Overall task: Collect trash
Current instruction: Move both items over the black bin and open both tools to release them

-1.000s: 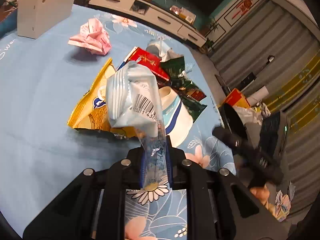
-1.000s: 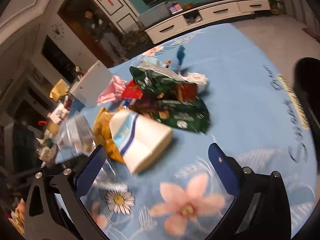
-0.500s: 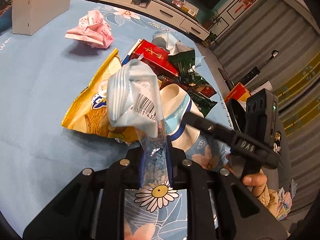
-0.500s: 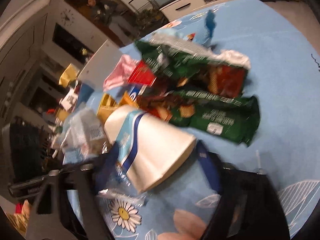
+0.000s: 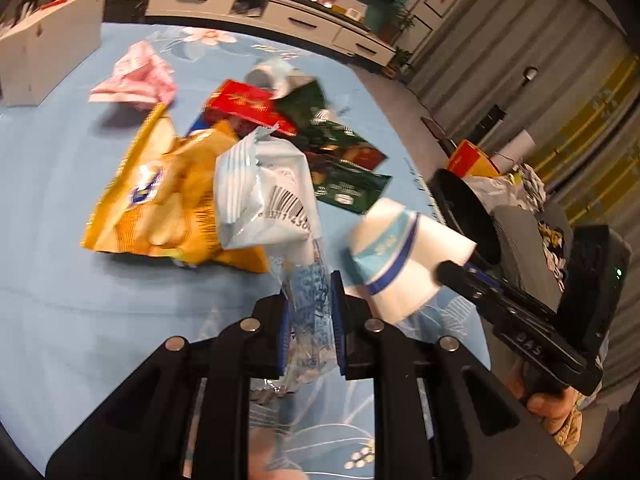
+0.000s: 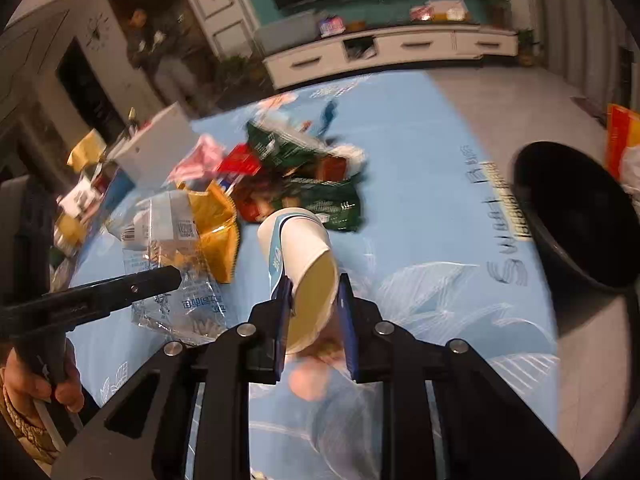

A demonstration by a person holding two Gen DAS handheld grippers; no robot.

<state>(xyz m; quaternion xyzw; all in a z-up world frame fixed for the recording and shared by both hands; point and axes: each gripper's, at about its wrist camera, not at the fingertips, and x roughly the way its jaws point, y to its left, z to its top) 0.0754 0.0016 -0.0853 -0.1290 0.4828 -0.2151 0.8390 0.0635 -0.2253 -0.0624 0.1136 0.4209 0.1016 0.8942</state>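
My left gripper [image 5: 310, 304] is shut on a crumpled clear and pale blue plastic wrapper [image 5: 264, 192] with a barcode, held above the blue floral tablecloth [image 5: 52, 200]. The wrapper also shows in the right wrist view [image 6: 168, 232]. My right gripper [image 6: 314, 312] is shut on a white paper cup with a blue band [image 6: 302, 252], pinched at its rim and lifted off the cloth. The cup also shows in the left wrist view [image 5: 400, 256]. A black bin [image 6: 576, 216] stands at the table's right edge.
A pile of trash lies mid-table: a yellow chip bag [image 5: 160, 200], a red packet [image 5: 244, 104], green wrappers [image 5: 344, 168] and crumpled pink paper [image 5: 136, 76]. A white box [image 5: 44, 60] stands far left. A white TV cabinet [image 6: 392, 52] is behind.
My right gripper closed on the paper cup and lifted it off the cloth toward the right. My left gripper kept hold of the wrapper, and the view turned slightly.
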